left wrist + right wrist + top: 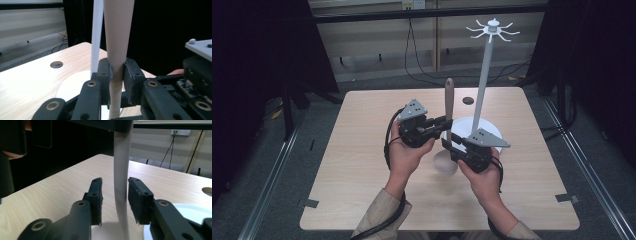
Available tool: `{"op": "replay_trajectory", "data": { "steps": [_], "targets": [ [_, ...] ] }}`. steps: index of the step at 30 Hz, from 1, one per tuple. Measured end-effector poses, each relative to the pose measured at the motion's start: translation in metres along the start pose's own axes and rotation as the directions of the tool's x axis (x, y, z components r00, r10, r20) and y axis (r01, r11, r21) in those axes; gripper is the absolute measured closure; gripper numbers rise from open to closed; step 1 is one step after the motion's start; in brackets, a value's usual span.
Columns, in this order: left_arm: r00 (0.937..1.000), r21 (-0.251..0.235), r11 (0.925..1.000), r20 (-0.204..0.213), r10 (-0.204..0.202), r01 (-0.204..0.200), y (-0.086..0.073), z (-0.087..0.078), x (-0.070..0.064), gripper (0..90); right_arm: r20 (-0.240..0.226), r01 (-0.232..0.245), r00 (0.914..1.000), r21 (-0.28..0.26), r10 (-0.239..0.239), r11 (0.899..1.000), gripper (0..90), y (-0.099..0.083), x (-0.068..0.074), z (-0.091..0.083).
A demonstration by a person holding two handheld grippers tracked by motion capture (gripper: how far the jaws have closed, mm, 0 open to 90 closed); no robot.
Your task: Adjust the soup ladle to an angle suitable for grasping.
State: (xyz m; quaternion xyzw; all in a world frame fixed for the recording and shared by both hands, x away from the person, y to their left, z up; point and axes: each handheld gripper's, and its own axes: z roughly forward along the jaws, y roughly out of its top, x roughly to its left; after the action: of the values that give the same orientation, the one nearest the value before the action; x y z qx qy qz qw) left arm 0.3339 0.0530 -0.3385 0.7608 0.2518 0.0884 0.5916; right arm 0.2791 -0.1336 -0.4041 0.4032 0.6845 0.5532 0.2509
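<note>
Item: long-handled spoon (449, 107), pale beige, held roughly upright above the bench (362, 165); rounded bowl end (446, 162) lowest, just below and between the two grippers, narrow handle end rising above them.

Left gripper (446, 121): jaws closed on the spoon handle, pads pressed flat against both sides of it. In the left gripper view, handle (117, 50) clamped between the jaws, widening upward out of the top edge and continuing down past the pads. Gripper (117, 82) seen there at centre bottom.

Right gripper (452, 145): jaws open, standing either side of the lower handle. In the right gripper view (114, 202), a clear gap between the left pad and the handle (122, 182); right pad very near the handle, contact not determinable. Handle curving slightly downward between the jaws toward the bowl.

Left hand (404, 150) and right hand (479, 177): each wrapped round its gripper body, forearms entering from the near bench edge. Black cable (388, 150) trailing from the left gripper.

Also present: white stand, round base (484, 131) resting on the bench just beyond the right jaws, thin pole (482, 85) rising from it, spoked hook crown (493, 29) at the top. Pole (97, 35) just behind the clamped handle in the left gripper view. Round hole (468, 100) in the bench beyond both jaws, near the far edge.
</note>
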Motion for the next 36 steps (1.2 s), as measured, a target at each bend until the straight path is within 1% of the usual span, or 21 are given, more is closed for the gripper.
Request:
{"op": "replay_trajectory", "data": {
  "steps": [1, 4, 7, 8, 9, 11, 12, 13, 14, 16, 20, 21, 22, 23, 24, 26, 28, 30, 31, 33, 36],
  "targets": [
    [1.0, -0.004, 1.0, 0.007, 0.001, -0.001, 0.0, 0.001, -0.001, 76.4, 0.003, -0.002, 1.0, -0.003, 0.002, 1.0, 65.8, 0.0, -0.001, 0.0],
    [1.0, -0.006, 1.0, 0.01, 0.0, 0.0, 0.001, 0.001, -0.002, 76.3, 0.007, -0.01, 0.9999, -0.011, 0.01, 1.0, 71.4, -0.001, -0.004, 0.0],
    [0.9997, -0.004, 0.9999, 0.021, -0.01, 0.01, 0.0, 0.002, -0.001, 76.3, 0.002, -0.016, 0.9999, -0.016, 0.016, 1.0, 75.6, -0.001, -0.006, -0.001],
    [0.9997, -0.006, 0.9999, 0.022, -0.013, 0.013, 0.0, 0.002, -0.001, 76.2, -0.007, -0.017, 0.9998, -0.02, 0.017, 1.0, 77.7, -0.001, -0.007, 0.0],
    [0.9996, -0.006, 0.9999, 0.023, -0.013, 0.013, -0.001, 0.002, -0.001, 76.3, -0.012, -0.019, 0.9997, -0.02, 0.019, 1.0, 78.1, 0.0, -0.007, -0.001],
    [0.9996, -0.003, 0.9999, 0.028, -0.011, 0.011, -0.001, 0.001, 0.0, 76.2, -0.012, -0.007, 0.9999, -0.018, 0.007, 1.0, 78.8, 0.0, -0.007, -0.001],
    [0.9995, -0.007, 0.9999, 0.029, -0.015, 0.016, -0.002, 0.001, 0.0, 76.2, -0.022, 0.001, 0.9997, -0.014, -0.002, 1.0, 79.2, -0.001, -0.008, -0.001],
    [0.9994, 0.001, 0.9999, 0.031, -0.016, 0.016, -0.002, 0.001, 0.001, 76.1, -0.03, 0.002, 0.9996, -0.013, -0.003, 1.0, 79.6, -0.001, -0.007, -0.001],
    [0.9993, -0.004, 0.9998, 0.032, -0.02, 0.02, -0.003, 0.001, 0.002, 76.1, -0.033, 0.009, 0.9994, -0.008, -0.009, 1.0, 79.9, -0.001, -0.007, 0.0],
    [0.9989, -0.006, 0.9995, 0.035, -0.03, 0.03, -0.004, 0.001, 0.003, 76.0, -0.043, -0.001, 0.9991, -0.009, 0.001, 1.0, 80.1, -0.001, -0.007, 0.0],
    [0.9977, -0.017, 0.9985, 0.045, -0.05, 0.051, -0.007, 0.0, 0.007, 75.2, -0.06, 0.007, 0.9982, -0.001, -0.007, 1.0, 80.3, -0.002, -0.008, 0.001],
    [0.9973, -0.03, 0.9978, 0.045, -0.058, 0.059, -0.008, 0.0, 0.007, 74.5, -0.061, 0.014, 0.9981, 0.003, -0.014, 1.0, 80.3, -0.001, -0.009, 0.001],
    [0.9973, -0.039, 0.9974, 0.043, -0.059, 0.061, -0.008, -0.001, 0.008, 72.3, -0.064, 0.018, 0.9978, 0.007, -0.018, 1.0, 80.3, -0.002, -0.009, 0.001],
    [0.9966, -0.046, 0.9964, 0.046, -0.069, 0.071, -0.008, -0.001, 0.009, 68.6, -0.061, 0.015, 0.998, 0.012, -0.015, 1.0, 80.3, -0.002, -0.01, 0.001],
    [0.9964, -0.045, 0.9963, 0.046, -0.072, 0.074, -0.007, -0.001, 0.009, 65.4, -0.067, 0.012, 0.9977, 0.012, -0.011, 1.0, 80.3, -0.003, -0.011, 0.001],
    [0.9963, -0.036, 0.9967, 0.048, -0.071, 0.073, -0.007, -0.001, 0.009, 62.3, -0.065, 0.006, 0.9978, 0.014, -0.005, 1.0, 80.3, -0.004, -0.013, 0.001],
    [0.9953, -0.036, 0.9958, 0.052, -0.082, 0.084, -0.007, -0.001, 0.01, 58.0, -0.061, 0.003, 0.9981, 0.019, -0.002, 1.0, 80.3, -0.005, -0.015, 0.001],
    [0.9967, -0.035, 0.9968, 0.039, -0.071, 0.072, -0.008, -0.002, 0.01, 54.0, -0.062, 0.006, 0.9981, 0.021, -0.004, 1.0, 80.3, -0.005, -0.017, 0.0],
    [0.9968, -0.036, 0.9969, 0.04, -0.069, 0.07, -0.008, -0.003, 0.011, 51.5, -0.057, 0.005, 0.9984, 0.025, -0.003, 1.0, 80.3, -0.005, -0.019, -0.001],
    [0.997, -0.034, 0.997, 0.037, -0.068, 0.07, -0.01, -0.004, 0.013, 47.5, -0.053, 0.003, 0.9986, 0.023, -0.002, 1.0, 80.3, -0.005, -0.022, -0.003],
    [0.997, -0.032, 0.9967, 0.022, -0.074, 0.075, -0.014, -0.006, 0.017, 42.6, -0.05, -0.004, 0.9988, 0.018, 0.005, 1.0, 80.4, -0.003, -0.028, -0.006]
  ]
}}
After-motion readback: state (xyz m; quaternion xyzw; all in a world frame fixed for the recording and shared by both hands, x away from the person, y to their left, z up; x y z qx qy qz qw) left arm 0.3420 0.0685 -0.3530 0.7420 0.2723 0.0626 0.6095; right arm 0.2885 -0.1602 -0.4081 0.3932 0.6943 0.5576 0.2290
